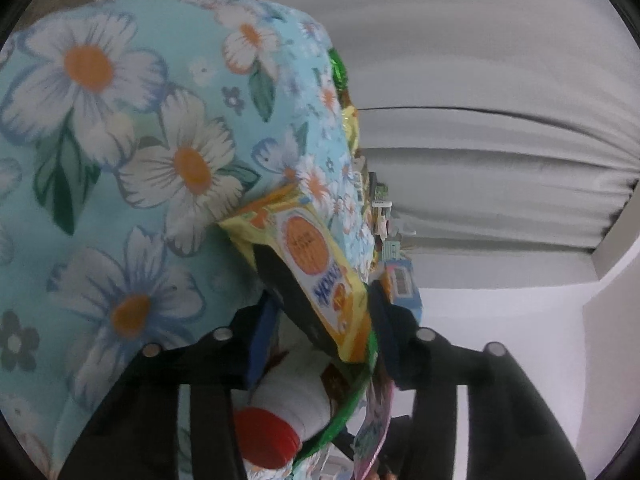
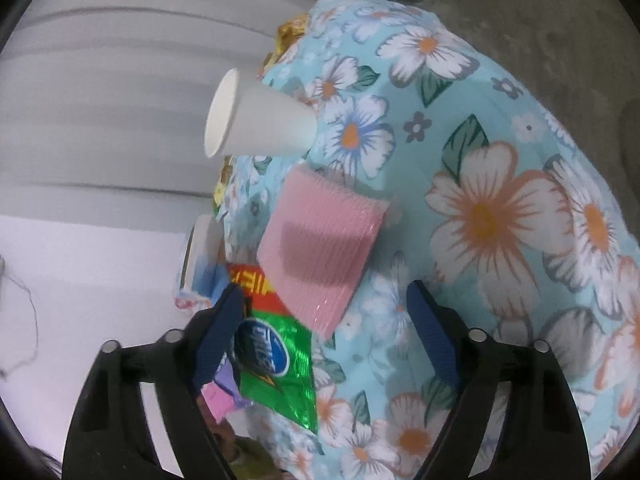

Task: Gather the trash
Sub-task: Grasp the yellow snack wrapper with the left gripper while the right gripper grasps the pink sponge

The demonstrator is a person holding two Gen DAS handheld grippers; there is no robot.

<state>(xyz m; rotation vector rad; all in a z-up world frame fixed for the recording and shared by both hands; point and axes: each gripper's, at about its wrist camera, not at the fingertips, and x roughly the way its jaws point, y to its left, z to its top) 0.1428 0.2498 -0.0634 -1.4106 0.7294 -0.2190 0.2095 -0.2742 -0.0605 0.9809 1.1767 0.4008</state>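
Observation:
In the left wrist view my left gripper (image 1: 320, 300) is shut on a yellow and orange snack wrapper (image 1: 316, 264), held over the blue floral cloth (image 1: 120, 140). A green wrapper (image 1: 348, 404) and a white bottle with a red cap (image 1: 272, 424) lie below the fingers. In the right wrist view my right gripper (image 2: 324, 332) is open over the floral cloth (image 2: 500, 200). A pink ridged wrapper (image 2: 320, 248) lies just ahead between the fingers. A green foil wrapper (image 2: 276, 364) lies by the left finger. A white paper cup (image 2: 256, 120) lies on its side farther ahead.
More wrappers and small boxes (image 1: 396, 276) line the cloth's edge in the left wrist view. Gold foil scraps (image 2: 292, 36) and a small white and blue carton (image 2: 204, 256) sit at the cloth's edge in the right wrist view. A white curtain (image 2: 100, 100) hangs behind.

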